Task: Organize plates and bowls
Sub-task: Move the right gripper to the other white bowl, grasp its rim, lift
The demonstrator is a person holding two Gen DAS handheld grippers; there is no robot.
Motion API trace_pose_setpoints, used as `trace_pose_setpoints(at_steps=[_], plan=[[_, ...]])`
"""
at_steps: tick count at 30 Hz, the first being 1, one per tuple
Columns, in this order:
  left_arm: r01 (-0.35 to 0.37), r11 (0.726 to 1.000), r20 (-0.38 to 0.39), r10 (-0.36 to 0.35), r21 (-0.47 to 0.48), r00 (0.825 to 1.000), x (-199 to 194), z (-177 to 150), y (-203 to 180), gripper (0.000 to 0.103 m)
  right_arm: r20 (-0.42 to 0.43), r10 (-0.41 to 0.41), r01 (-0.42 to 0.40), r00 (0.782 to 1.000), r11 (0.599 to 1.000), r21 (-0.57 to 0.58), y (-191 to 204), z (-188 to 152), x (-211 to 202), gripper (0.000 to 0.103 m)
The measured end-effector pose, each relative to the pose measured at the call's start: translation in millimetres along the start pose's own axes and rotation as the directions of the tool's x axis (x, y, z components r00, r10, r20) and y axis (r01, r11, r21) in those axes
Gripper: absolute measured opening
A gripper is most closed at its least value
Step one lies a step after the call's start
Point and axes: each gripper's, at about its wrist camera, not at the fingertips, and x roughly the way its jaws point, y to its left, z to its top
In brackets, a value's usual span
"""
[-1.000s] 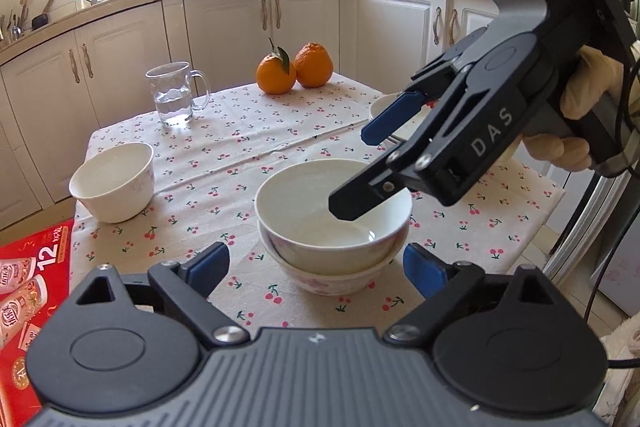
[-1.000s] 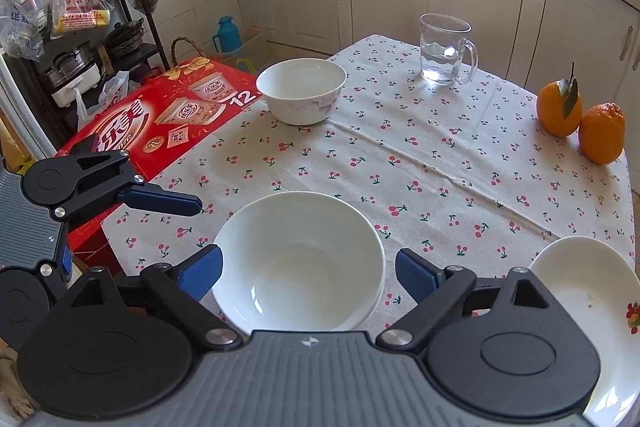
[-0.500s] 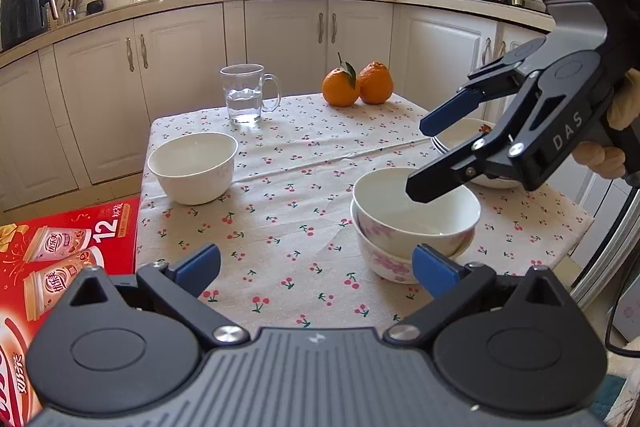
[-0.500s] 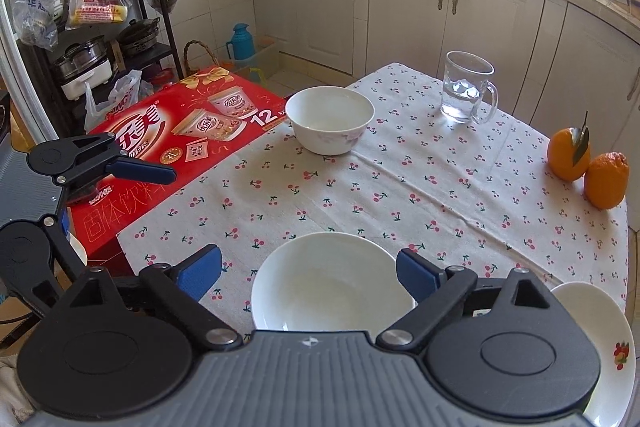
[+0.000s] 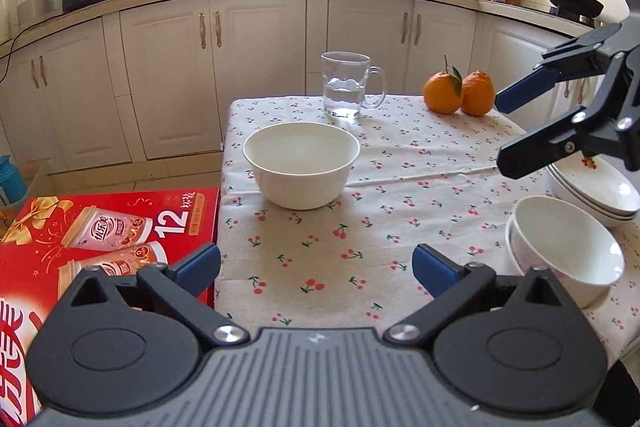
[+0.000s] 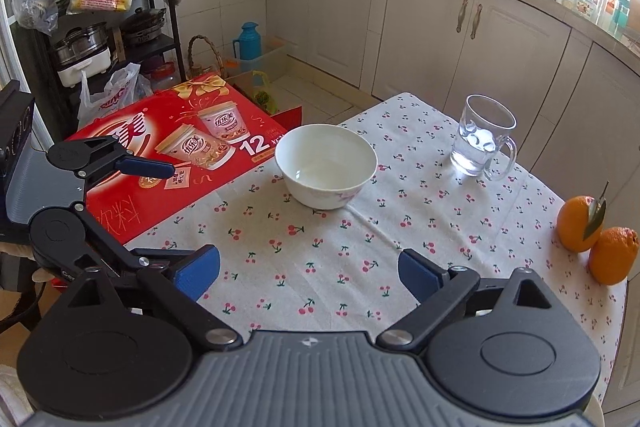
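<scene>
A single white bowl [image 5: 301, 163] stands on the cherry-print tablecloth [image 5: 360, 227], straight ahead of my open, empty left gripper [image 5: 316, 267]; it also shows in the right wrist view [image 6: 326, 165]. Two nested white bowls [image 5: 564, 251] stand at the table's right edge, with stacked white plates [image 5: 600, 191] behind them. My right gripper [image 6: 308, 271] is open and empty above the table; it also appears in the left wrist view [image 5: 516, 131] over the plates. The left gripper shows at the left of the right wrist view [image 6: 160, 211].
A glass mug of water [image 5: 348, 87] and two oranges [image 5: 460, 93] stand at the table's far side. A red drinks carton [image 5: 80, 227] lies beside the table's left edge. Kitchen cabinets [image 5: 256, 67] run behind the table.
Both grippers have pulled back and swung left, away from the nested bowls. The single bowl is now centred in both views. The nested bowls have slid to the right edge of the left view.
</scene>
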Motion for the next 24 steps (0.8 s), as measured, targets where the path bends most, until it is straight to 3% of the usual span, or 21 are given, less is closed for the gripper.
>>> trace_pose_setpoints(at_steps=[15,24], plan=[[-0.054,0.999,0.004,0.054,-0.004,0.999,73,21,8,0.099,-0.05,0.108,-0.11,0.993,0.993,-0.047,-44,59,88,0.098],[-0.058,0.998,0.0,0.058,-0.004,0.998,94,30,9,0.094,-0.087,0.165,-0.169,0.982,0.985,-0.036,-65,78,140,0.095]])
